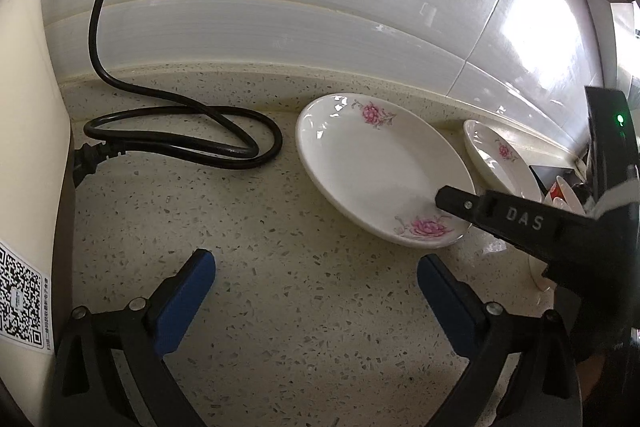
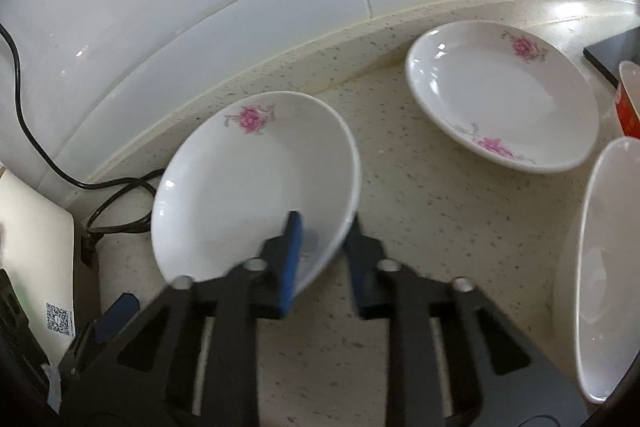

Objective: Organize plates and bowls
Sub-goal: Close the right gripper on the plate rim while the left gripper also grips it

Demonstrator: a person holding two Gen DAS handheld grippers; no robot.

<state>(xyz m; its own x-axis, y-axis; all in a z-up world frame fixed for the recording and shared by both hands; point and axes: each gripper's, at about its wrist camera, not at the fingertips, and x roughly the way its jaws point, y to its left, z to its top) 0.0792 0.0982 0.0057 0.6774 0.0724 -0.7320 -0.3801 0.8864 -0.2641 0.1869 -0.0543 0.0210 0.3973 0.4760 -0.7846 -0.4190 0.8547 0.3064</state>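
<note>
A white plate with pink flowers lies on the speckled counter, tipped up slightly on one side. My right gripper is shut on its near rim, one blue pad inside the plate and the other outside. The left wrist view shows the same plate with a black finger of the right gripper over its edge. My left gripper stands open above bare counter to the left of that plate, nothing between its pads. A second flowered plate rests farther right by the wall.
A white bowl sits at the right edge, with a red-and-white bowl behind it. A looped black power cable lies by the wall on the left. A cream appliance with a QR label stands at far left.
</note>
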